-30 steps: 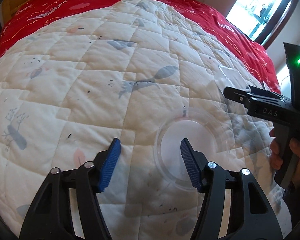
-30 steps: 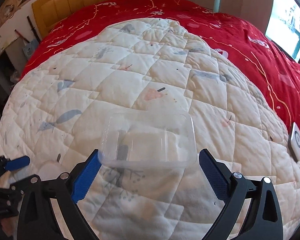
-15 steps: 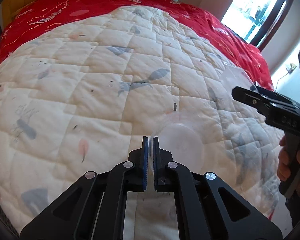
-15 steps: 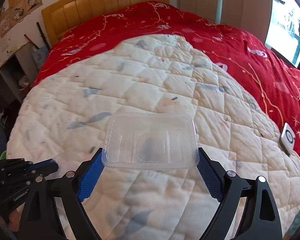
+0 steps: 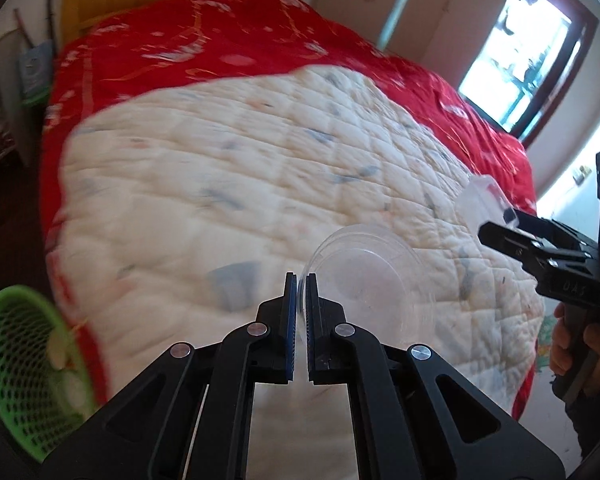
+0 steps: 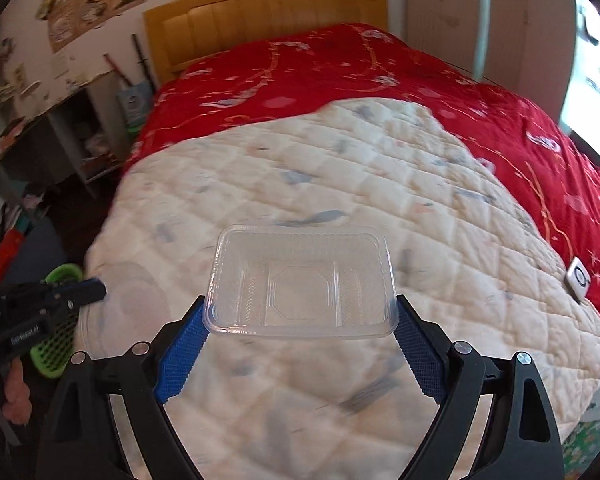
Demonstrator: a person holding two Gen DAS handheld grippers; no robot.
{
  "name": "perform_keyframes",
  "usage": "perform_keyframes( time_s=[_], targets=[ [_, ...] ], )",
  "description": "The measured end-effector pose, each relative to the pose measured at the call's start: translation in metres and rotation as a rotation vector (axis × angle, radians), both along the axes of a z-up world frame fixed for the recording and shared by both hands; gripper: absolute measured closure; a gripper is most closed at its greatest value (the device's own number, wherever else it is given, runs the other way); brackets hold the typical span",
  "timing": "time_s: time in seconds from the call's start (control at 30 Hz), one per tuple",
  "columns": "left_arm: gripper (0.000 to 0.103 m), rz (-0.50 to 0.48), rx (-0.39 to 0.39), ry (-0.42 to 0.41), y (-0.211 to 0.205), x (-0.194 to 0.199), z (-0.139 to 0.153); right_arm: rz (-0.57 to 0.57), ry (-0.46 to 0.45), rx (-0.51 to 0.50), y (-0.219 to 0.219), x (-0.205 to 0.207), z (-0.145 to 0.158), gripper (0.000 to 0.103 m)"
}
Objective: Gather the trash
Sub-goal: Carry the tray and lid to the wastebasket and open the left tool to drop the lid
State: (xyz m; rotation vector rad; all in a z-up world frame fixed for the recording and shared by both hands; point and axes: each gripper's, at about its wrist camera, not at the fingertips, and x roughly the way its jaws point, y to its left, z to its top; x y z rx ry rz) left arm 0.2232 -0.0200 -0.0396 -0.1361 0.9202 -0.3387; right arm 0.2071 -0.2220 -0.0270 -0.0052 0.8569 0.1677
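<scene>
My left gripper [image 5: 300, 284] is shut on the rim of a clear round plastic lid [image 5: 370, 276], which hangs lifted above the white quilt [image 5: 228, 184]. My right gripper [image 6: 300, 316] is shut on a clear rectangular plastic tray [image 6: 302, 284], its blue pads pressing the tray's two short sides; the tray is held off the bed. In the left wrist view the right gripper [image 5: 496, 216] shows at the right edge with the tray [image 5: 480, 200]. The right wrist view catches the left gripper [image 6: 88, 290] and the round lid [image 6: 120, 312] at its left.
A green mesh basket [image 5: 16, 364] with some pale bits inside stands on the floor left of the bed. The quilt lies over a red bedspread [image 6: 340, 68]. A small white device [image 6: 578, 278] rests on the red cover at the right. Shelves and clutter line the left wall.
The left gripper went from open around the lid to shut on its rim. The right closed on the tray. Both lifted their items off the quilt and pulled back; the green basket came into view.
</scene>
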Motion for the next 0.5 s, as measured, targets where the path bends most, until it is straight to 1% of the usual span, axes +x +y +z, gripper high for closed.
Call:
perform_keyframes(
  time_s=[0.13,0.27,0.33,0.43,0.5],
  targets=[
    [0.100,0.081,0.006,-0.025,0.054,-0.026,0.009,0.090,-0.011,-0.014,0.051,-0.021,0.003,0.017],
    [0.100,0.173,0.052,-0.046,0.108,-0.051,0.011,0.183,-0.008,-0.015,0.104,-0.037,0.001,0.017],
    [0.100,0.216,0.057,-0.039,0.135,-0.058,0.008,0.222,-0.002,-0.009,0.126,-0.041,0.000,0.017],
    [0.100,0.291,0.104,-0.030,0.173,-0.067,-0.001,0.280,0.007,-0.003,0.166,-0.045,-0.002,0.017],
    [0.100,0.331,0.105,-0.008,0.198,-0.071,-0.010,0.309,0.011,-0.002,0.186,-0.049,-0.003,0.017]
  ],
)
